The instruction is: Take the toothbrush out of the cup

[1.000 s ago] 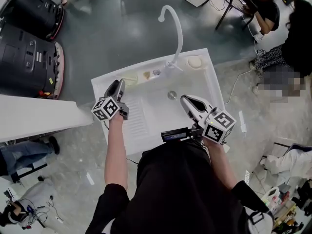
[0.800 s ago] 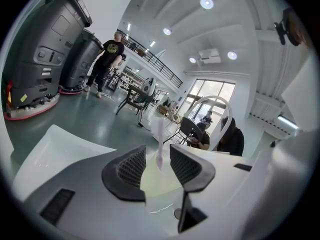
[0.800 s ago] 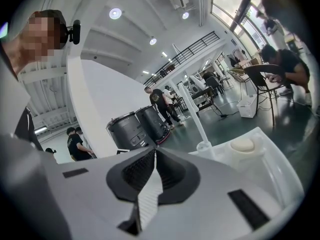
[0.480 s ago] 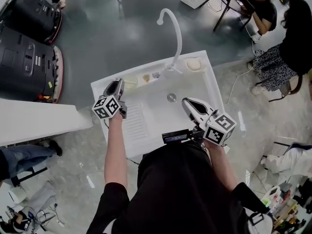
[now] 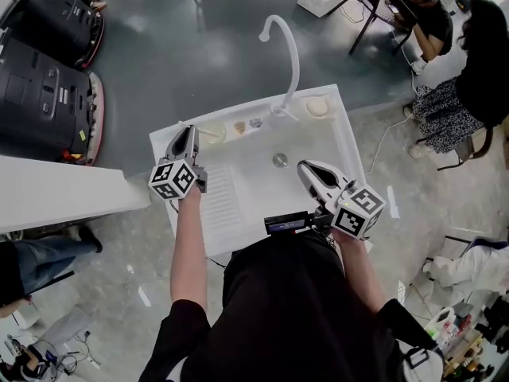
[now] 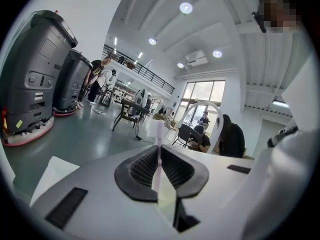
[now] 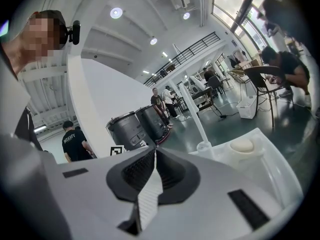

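The left gripper (image 6: pixel 159 153) has just been closing and pinches the toothbrush (image 6: pixel 158 134) between its pads. The thin stem stands upright and the head pokes out above the jaws. The gripper hangs over the back-left corner of the sink (image 5: pixel 256 183), just beside the pale cup (image 5: pixel 213 132) on the sink's rear ledge. Whether the brush is clear of the cup cannot be told. The right gripper (image 7: pixel 154 153) has its jaws together on nothing, over the sink's front-right part.

Top (image 5: pixel 294 317): black, short-sleeved.
Left gripper (image 5: pixel 188 131): white shell, black pads, black-and-white marker cube (image 5: pixel 172 180).
Right gripper (image 5: pixel 305 166): was identical.
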Demonstrator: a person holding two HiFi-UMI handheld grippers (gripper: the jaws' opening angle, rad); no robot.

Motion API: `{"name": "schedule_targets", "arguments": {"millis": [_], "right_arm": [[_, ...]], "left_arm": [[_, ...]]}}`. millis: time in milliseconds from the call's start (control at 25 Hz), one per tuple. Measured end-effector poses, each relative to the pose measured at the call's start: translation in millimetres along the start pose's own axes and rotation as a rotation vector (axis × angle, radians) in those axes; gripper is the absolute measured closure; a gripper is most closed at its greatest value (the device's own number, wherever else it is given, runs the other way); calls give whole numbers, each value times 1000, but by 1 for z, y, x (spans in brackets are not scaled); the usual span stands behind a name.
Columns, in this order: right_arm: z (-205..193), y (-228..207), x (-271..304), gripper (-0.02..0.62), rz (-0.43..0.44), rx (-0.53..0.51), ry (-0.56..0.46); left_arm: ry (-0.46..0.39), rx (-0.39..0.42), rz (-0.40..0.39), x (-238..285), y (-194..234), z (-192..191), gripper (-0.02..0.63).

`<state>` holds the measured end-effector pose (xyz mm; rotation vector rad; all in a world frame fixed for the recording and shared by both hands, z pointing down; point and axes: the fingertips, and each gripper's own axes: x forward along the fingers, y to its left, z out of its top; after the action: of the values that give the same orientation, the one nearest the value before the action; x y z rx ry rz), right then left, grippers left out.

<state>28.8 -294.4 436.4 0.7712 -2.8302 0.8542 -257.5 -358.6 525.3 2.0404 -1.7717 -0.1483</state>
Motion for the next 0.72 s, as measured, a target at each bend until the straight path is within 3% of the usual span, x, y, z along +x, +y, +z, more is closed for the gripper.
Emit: {"name": "schedule_targets", "arguments": {"millis": [160,400,720], "right_arm": [[1,1,1,589,3,-6,2],[6,4,2,589,12,-36,4],[15,28,12,563,3,-288,53]], "left_arm": [[-66,1,-35,-16,-26,30,580],[-156,-176,-167,-43,-71,73,580],[-113,-209,-311,-67,-136,96,580]]}}
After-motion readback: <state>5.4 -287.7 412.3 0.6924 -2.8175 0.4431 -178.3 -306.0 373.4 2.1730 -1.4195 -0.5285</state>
